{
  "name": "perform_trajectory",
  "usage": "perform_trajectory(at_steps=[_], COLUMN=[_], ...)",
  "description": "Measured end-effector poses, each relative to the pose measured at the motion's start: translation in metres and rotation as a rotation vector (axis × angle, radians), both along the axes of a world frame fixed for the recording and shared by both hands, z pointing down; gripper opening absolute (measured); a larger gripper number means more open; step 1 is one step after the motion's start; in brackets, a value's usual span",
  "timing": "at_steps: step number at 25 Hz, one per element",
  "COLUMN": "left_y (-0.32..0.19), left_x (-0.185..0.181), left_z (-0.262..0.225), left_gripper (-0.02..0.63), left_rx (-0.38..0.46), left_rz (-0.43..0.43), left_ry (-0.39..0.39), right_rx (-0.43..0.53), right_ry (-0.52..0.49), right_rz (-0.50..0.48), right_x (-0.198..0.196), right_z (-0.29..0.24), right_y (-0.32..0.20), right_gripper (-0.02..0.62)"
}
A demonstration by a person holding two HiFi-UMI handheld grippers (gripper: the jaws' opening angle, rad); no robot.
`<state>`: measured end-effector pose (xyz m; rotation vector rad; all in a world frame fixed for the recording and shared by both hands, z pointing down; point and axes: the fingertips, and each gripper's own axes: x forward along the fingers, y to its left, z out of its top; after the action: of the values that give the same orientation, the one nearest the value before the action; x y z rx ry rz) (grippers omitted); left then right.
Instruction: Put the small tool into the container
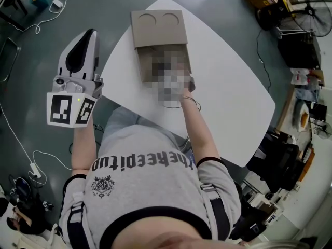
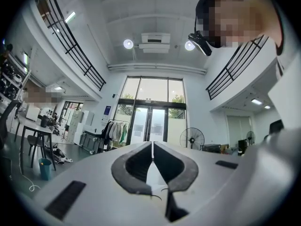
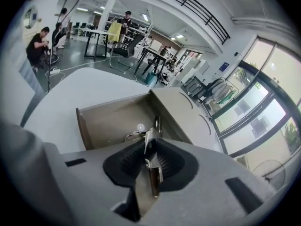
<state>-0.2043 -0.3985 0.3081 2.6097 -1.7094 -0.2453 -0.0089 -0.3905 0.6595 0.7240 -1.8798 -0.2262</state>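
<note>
Cardboard box (image 3: pixel 108 121) near the worktop's (image 1: pixel 228 87) far corner is sitting beneath your right gripper (image 3: pixel 150 142), whose slackened jaws are flanking the small tool (image 3: pixel 151 164); your left gripper (image 2: pixel 152 144) is hovering clenched, empty, beyond the worktop's left edge.

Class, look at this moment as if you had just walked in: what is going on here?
A person holds a claw in each hand. The right claw points into the open cardboard box on the white table. Its jaws are apart, with the small metal tool between them, not yet lying in the box. The left claw is shut and empty, raised off to the side of the table.
</note>
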Motion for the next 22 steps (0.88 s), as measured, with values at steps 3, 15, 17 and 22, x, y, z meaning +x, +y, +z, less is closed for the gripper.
perform_trajectory(at_steps=[3, 15, 17, 22], left_y=[0.003, 0.026, 0.031, 0.046], left_x=[0.002, 0.019, 0.026, 0.04], left_z=[-0.003, -0.008, -0.009, -0.012], left_gripper=[0.012, 0.012, 0.012, 0.012], left_rx=[0.004, 0.02, 0.023, 0.029], left_rz=[0.0, 0.014, 0.021, 0.033], left_ry=[0.0, 0.007, 0.007, 0.006], right_rx=[-0.096, -0.117, -0.099, -0.017], right_ry=[-0.086, -0.462, -0.533, -0.651], right_rz=[0.08, 0.297, 0.324, 0.343], right_x=[0.001, 0.007, 0.012, 0.021], right_z=[0.003, -0.054, -0.07, -0.115], right_y=[0.005, 0.017, 0.02, 0.031], right_gripper=[0.129, 0.017, 0.005, 0.003])
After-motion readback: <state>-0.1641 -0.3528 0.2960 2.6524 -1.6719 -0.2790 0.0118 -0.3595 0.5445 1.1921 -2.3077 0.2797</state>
